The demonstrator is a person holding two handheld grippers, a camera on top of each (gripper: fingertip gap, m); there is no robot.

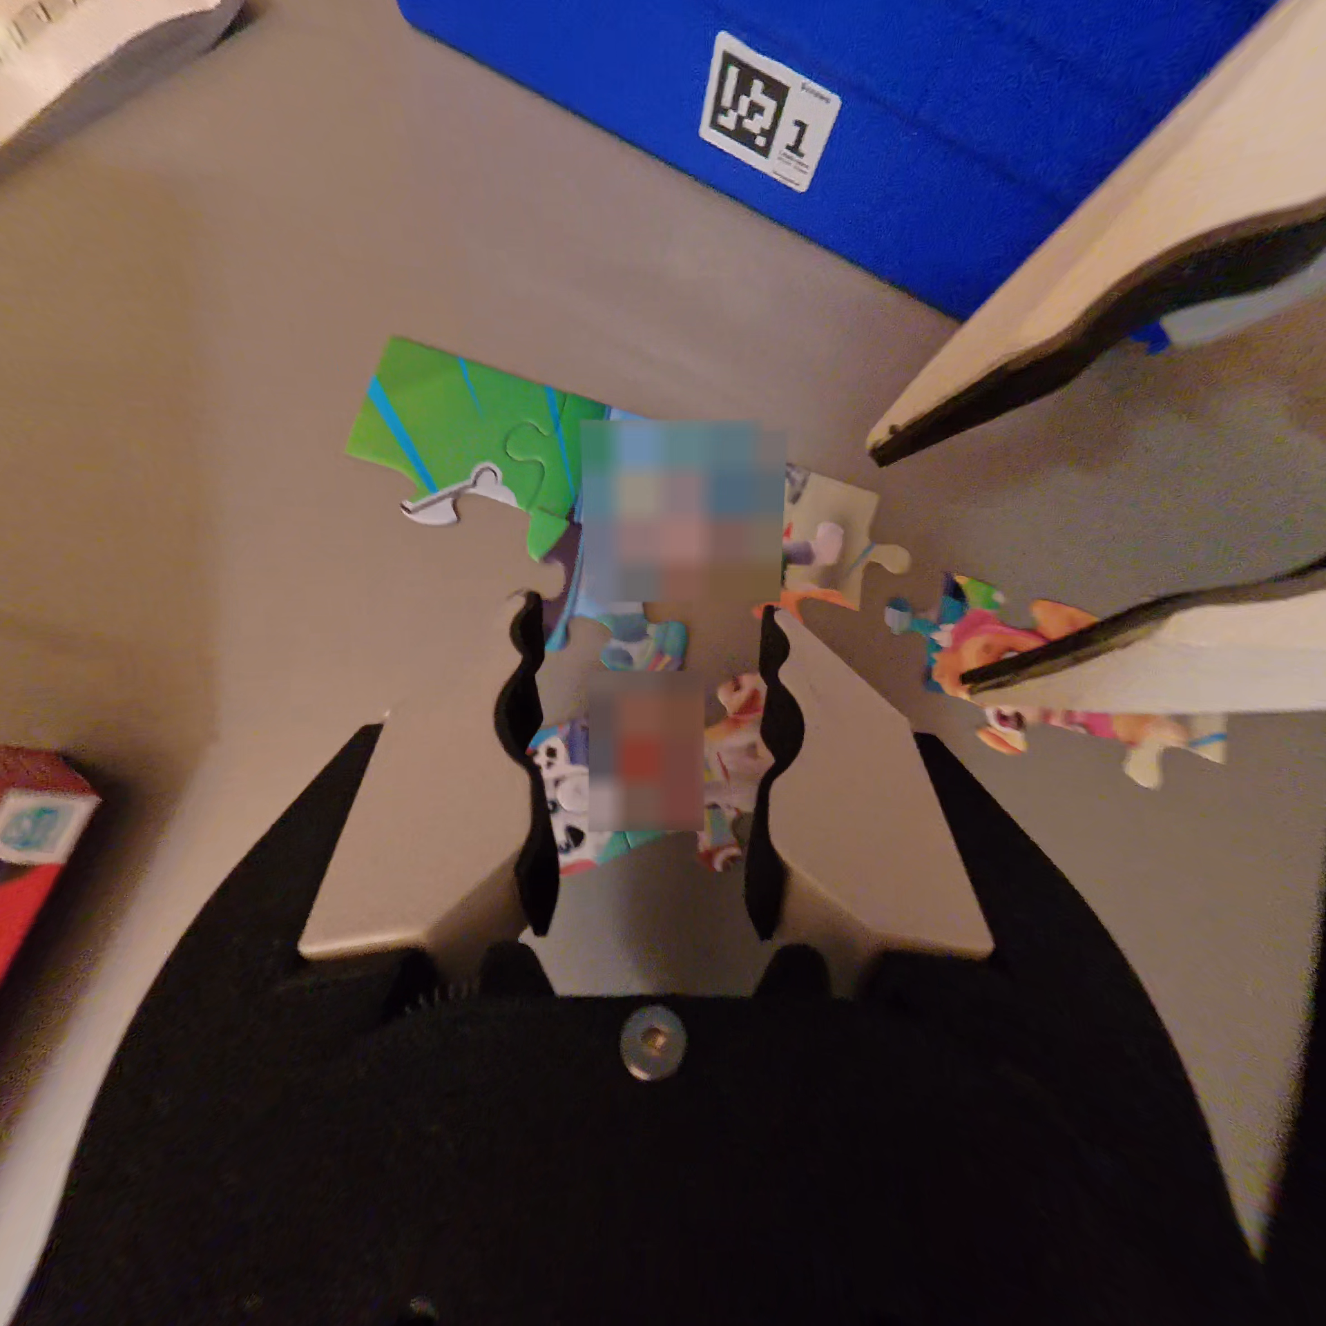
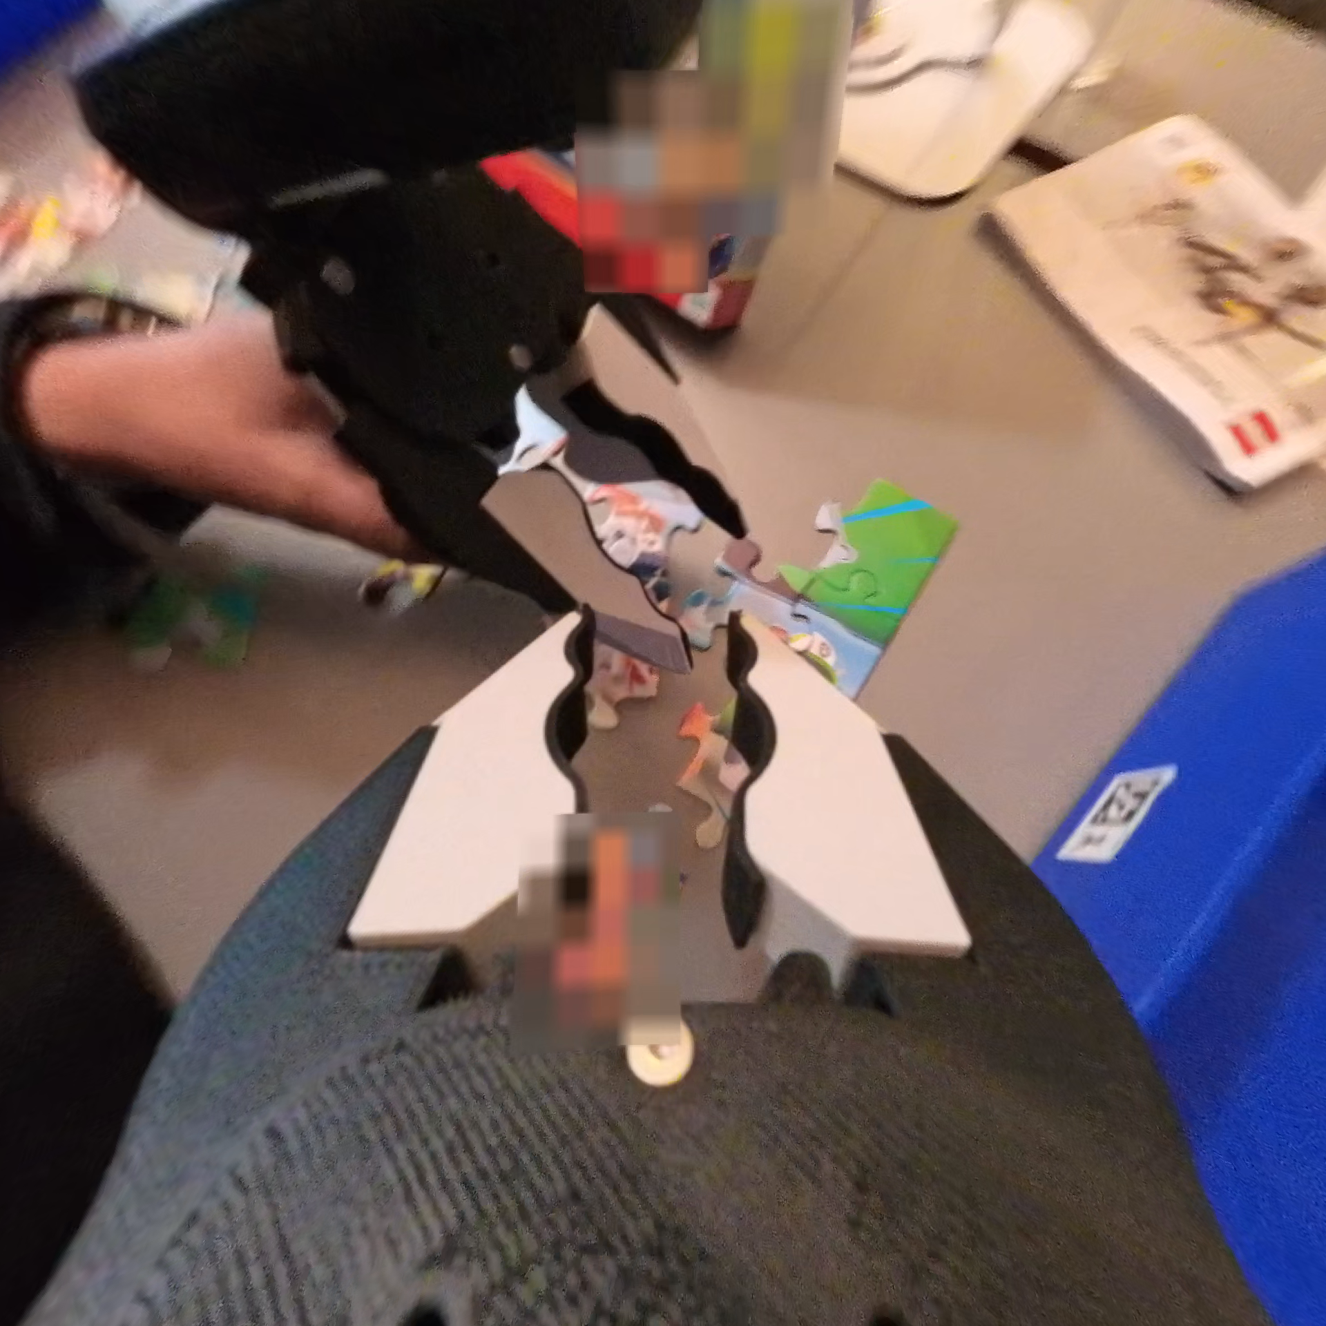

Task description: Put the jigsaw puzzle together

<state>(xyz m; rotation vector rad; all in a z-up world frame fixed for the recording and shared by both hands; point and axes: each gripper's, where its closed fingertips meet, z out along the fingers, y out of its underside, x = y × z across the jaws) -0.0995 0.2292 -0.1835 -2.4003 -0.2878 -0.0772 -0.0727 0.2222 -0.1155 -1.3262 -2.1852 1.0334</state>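
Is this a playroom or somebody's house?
Probably an indoor tabletop or floor set up for puzzle play: colourful cardboard jigsaw pieces lie on a plain beige surface, beside a blue bin and printed booklets.

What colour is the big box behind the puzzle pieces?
Blue box, bearing a white sticker with a black marker; clearest in the left wrist view.

Plain grey-beige tabletop (image 1: pixel 215 359), dim warm light, soft shadows; no walls visible.
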